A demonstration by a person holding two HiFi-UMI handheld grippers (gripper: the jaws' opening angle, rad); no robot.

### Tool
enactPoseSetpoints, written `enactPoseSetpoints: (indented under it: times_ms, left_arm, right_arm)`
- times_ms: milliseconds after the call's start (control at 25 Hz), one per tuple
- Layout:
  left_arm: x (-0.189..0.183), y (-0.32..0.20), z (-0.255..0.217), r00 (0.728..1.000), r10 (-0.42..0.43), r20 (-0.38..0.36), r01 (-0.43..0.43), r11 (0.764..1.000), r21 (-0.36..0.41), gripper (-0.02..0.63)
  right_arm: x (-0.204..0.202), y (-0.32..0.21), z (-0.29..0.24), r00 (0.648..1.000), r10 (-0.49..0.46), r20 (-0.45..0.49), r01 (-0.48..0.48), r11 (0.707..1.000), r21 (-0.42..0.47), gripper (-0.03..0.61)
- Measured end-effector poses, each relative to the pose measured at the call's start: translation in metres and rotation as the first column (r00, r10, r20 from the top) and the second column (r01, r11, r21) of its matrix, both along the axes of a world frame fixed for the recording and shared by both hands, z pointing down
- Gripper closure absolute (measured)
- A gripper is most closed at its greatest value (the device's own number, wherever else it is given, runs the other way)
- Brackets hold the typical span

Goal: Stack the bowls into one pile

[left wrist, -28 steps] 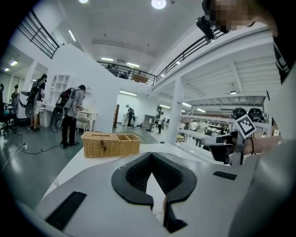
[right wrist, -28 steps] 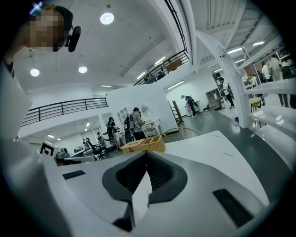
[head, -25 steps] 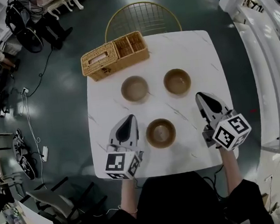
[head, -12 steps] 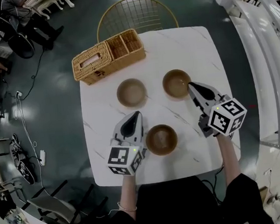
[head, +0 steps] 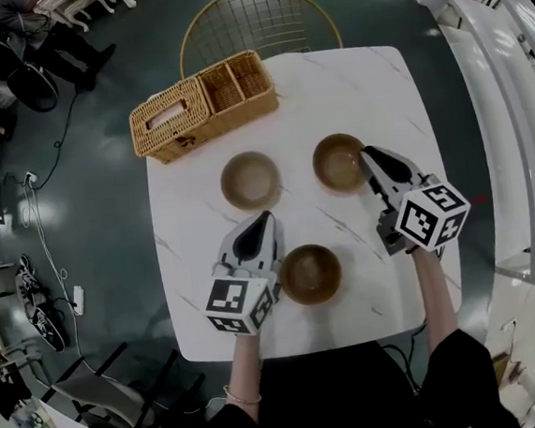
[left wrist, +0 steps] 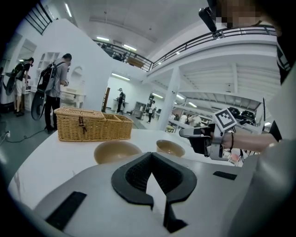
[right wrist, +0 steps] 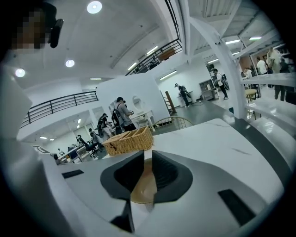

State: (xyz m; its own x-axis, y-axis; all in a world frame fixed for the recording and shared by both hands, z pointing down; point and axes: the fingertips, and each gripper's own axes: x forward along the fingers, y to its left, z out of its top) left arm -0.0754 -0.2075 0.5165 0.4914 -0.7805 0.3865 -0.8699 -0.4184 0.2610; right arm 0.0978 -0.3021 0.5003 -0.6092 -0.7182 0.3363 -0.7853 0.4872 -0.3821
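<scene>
Right gripper first: its jaws are pinched together with nothing between them, and the tip sits right at the rim of the far-right bowl. Whether it touches, I cannot tell. It looks like a line-up on that rim, so the jaws will have to part before they can take the wall of the bowl. Over to the left gripper: this one is closed on nothing too. The far-left bowl is just ahead of its tip, and the near bowl lies close beside its body on the right. That puts each gripper next to a bowl, which suits a two-handed pick. All three bowls stand upright, mouths up, well apart on the white table, so any one should nest into another. Nothing is stacked yet. Further out, beyond the left gripper, a wicker basket sits at the far corner, clear of the work.
</scene>
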Motion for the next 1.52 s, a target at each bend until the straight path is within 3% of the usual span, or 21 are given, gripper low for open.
enactPoseSetpoints:
  times_ms: [160, 240, 280, 600, 960, 1040, 1320, 1520]
  left_arm:
    - [0.003, -0.003, 0.004, 1.000, 0.009, -0.005, -0.009, 1.000, -0.008, 0.600]
    - [0.003, -0.003, 0.006, 1.000, 0.010, -0.006, -0.010, 1.000, -0.015, 0.600]
    - [0.003, -0.003, 0.006, 1.000, 0.010, -0.006, -0.010, 1.000, -0.017, 0.600]
    - [0.003, -0.004, 0.011, 1.000, 0.007, -0.008, -0.007, 0.999, -0.035, 0.600]
    - [0.002, -0.003, 0.013, 1.000, 0.002, -0.005, -0.003, 0.999, -0.044, 0.600]
    - [0.002, -0.003, 0.013, 1.000, -0.001, -0.007, 0.001, 0.999, -0.045, 0.600]
    - [-0.005, -0.001, 0.012, 1.000, -0.022, -0.009, 0.021, 0.999, -0.041, 0.600]
    - [-0.013, 0.005, 0.009, 0.999, -0.045, -0.010, 0.045, 0.998, -0.036, 0.600]
  right_arm:
    - [0.008, -0.010, 0.015, 0.998, 0.054, -0.032, -0.055, 0.998, -0.038, 0.551]
    - [0.009, -0.013, 0.023, 0.997, 0.064, -0.042, -0.066, 0.996, -0.057, 0.471]
    - [0.009, -0.014, 0.027, 0.997, 0.068, -0.046, -0.071, 0.995, -0.067, 0.462]
    - [0.020, -0.022, 0.054, 0.987, 0.144, -0.076, -0.154, 0.977, -0.146, 0.437]
    - [0.018, -0.021, 0.073, 0.985, 0.157, -0.065, -0.169, 0.954, -0.249, 0.441]
    - [0.019, -0.020, 0.077, 0.984, 0.157, -0.080, -0.173, 0.948, -0.266, 0.470]
    - [0.018, -0.021, 0.076, 0.984, 0.159, -0.080, -0.175, 0.946, -0.272, 0.541]
    - [0.015, -0.017, 0.071, 0.984, 0.172, -0.054, -0.180, 0.943, -0.281, 0.546]
